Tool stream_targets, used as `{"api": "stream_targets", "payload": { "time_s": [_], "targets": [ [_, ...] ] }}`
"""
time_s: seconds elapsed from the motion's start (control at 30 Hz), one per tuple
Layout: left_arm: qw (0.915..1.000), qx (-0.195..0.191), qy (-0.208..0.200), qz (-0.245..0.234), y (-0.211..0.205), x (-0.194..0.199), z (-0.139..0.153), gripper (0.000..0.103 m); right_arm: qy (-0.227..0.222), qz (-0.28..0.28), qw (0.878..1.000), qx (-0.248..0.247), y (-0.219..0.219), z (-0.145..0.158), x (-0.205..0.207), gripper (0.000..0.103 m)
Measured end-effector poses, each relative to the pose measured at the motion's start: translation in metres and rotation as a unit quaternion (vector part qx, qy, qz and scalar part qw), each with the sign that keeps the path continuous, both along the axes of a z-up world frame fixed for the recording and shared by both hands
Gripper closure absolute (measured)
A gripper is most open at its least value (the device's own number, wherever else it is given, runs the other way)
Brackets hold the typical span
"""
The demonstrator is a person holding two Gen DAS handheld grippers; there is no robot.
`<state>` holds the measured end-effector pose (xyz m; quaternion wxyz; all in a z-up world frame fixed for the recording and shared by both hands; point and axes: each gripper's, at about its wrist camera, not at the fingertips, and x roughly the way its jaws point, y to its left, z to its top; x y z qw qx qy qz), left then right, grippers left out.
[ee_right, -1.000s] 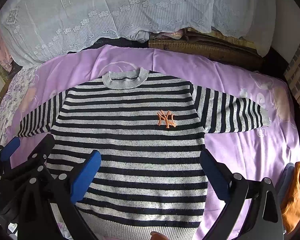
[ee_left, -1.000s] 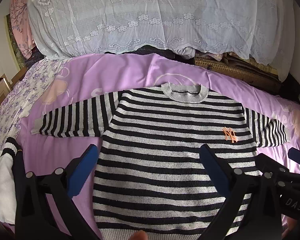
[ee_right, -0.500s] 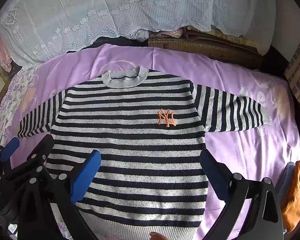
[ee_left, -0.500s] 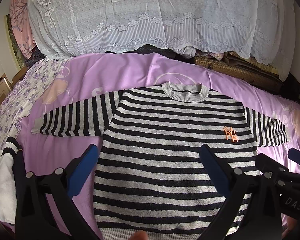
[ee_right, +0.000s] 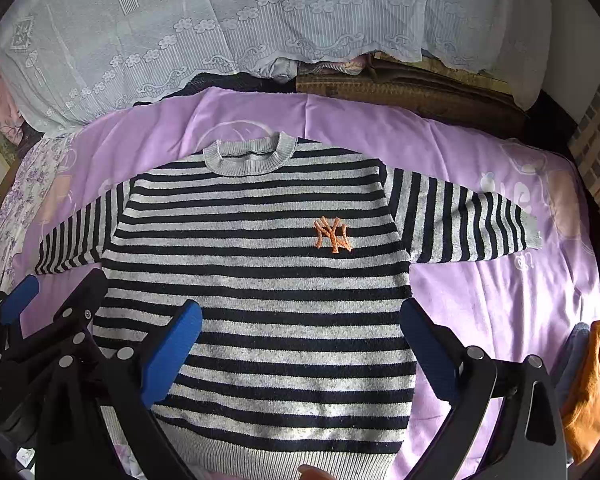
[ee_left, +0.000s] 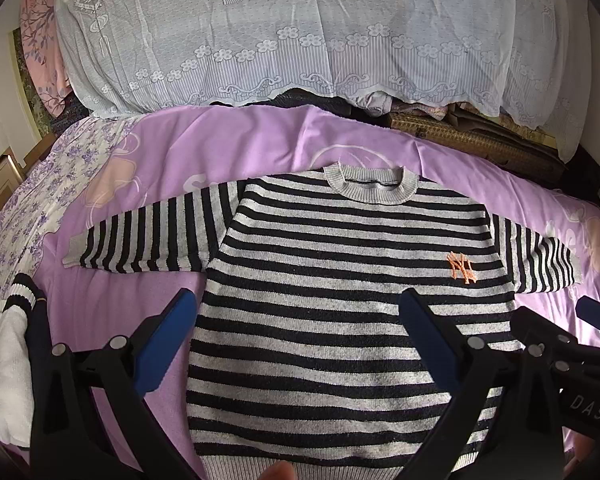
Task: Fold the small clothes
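Striped knit sweater (ee_left: pixel 340 288) lies flat, front up, on the purple bedsheet (ee_left: pixel 260 140), both sleeves spread out sideways, collar (ee_right: pixel 248 156) at the far side, hem nearest the cameras. Left gripper (ee_left: pixel 296 320) hangs above the lower left part of the body, jaws wide apart, holding nothing; right gripper (ee_right: pixel 300 332) the same over the lower right part, also wide and empty. Likely soft, limp, light knit: it should drape and sag when lifted and grips easily, though a single-layer pinch could stretch it. Best holds look like the left sleeve cuff (ee_left: pixel 74 246) and right sleeve cuff (ee_right: pixel 530 230), or the shoulder seams, to fold the sleeves inward first. Orange embroidered logo (ee_right: pixel 334 234) sits on the chest. Around: white and navy garment (ee_left: pixel 8 340) just beside the left gripper, orange cloth (ee_right: pixel 592 380) at the right edge, lace cover (ee_left: pixel 300 28) behind. Nothing lies on the sweater; side piles are apart from the sleeves.
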<state>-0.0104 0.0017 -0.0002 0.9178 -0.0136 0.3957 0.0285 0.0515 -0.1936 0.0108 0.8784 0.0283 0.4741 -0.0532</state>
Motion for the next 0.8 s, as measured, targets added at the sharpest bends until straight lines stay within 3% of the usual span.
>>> {"api": "stream_targets", "payload": {
  "time_s": [0.4,0.7,0.8],
  "targets": [
    [1.0000,-0.001,0.001,0.000,0.000,0.000,0.000,0.004,0.000,0.000,1.000,-0.001,0.000,0.000,0.001,0.003],
    [1.0000,0.000,0.003,0.000,0.002,-0.002,-0.002,0.004,0.001,-0.001,1.000,-0.002,0.007,0.019,-0.001,0.003],
    [1.0000,0.002,0.007,-0.003,0.003,-0.002,-0.011,0.004,0.007,-0.004,1.000,-0.009,-0.005,-0.015,0.005,0.003]
  ]
}}
